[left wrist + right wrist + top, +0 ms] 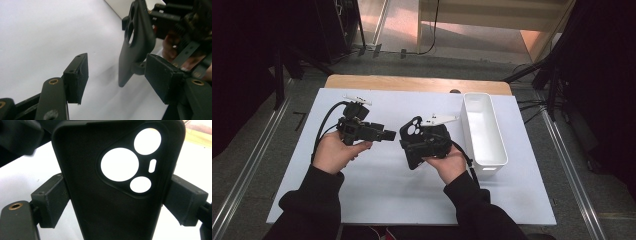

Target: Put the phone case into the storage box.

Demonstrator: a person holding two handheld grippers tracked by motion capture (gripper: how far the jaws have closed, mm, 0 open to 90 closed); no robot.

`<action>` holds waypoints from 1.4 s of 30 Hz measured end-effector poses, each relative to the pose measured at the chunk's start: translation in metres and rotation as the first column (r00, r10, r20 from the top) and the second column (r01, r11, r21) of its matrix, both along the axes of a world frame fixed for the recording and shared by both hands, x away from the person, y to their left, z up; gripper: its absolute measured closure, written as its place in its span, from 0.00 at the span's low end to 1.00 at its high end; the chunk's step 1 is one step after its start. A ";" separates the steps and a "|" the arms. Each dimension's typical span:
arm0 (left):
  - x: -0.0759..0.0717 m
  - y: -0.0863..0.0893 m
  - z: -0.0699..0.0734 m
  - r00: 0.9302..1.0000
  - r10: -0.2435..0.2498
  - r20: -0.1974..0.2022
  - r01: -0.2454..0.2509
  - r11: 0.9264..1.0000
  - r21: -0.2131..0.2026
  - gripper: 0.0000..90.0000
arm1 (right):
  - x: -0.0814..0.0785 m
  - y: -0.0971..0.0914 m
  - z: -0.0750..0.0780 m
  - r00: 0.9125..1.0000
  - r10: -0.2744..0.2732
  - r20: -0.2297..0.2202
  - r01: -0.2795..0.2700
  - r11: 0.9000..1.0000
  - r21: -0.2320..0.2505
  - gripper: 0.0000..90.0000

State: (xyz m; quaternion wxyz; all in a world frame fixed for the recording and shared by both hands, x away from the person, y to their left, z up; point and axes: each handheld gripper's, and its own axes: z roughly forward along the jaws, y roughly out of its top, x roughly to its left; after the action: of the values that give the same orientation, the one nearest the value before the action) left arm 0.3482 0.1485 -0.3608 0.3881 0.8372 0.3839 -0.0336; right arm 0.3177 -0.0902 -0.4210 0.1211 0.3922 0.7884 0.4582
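Right gripper jaws clamping phone case, left gripper level, jaws apart

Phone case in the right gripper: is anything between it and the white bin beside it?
Nothing visible. The phone case is clamped across its sides in the right gripper, and only bare table separates it from the white bin. The left gripper, jaws open, is on the far side.

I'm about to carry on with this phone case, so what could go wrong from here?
1. The right gripper pinches the black phone case only by its side edges; flexible-looking, it might bow and pop out.
2. The left gripper is open with the case just beyond its jaws; a nudge could knock it loose, short of the white bin.
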 end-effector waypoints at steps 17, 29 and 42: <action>-0.010 0.003 -0.026 0.986 -0.116 0.117 0.115 0.993 0.019 0.32 | 0.001 -0.010 0.010 0.999 0.051 -0.018 -0.050 0.998 0.035 0.13; -0.027 0.017 -0.053 0.979 -0.132 0.156 0.132 0.991 0.009 0.29 | 0.002 -0.015 0.015 0.995 0.097 -0.016 -0.096 0.995 0.036 0.13; -0.042 0.026 -0.075 0.977 -0.142 0.159 0.146 0.989 -0.015 0.29 | 0.002 -0.013 0.014 0.991 0.127 -0.033 -0.126 0.991 0.036 0.13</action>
State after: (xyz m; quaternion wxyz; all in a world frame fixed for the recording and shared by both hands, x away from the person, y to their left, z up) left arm 0.3060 0.1743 -0.4359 0.4247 0.8577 0.2900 -0.0006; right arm 0.3195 -0.1030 -0.4074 0.0713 0.3515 0.8058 0.4713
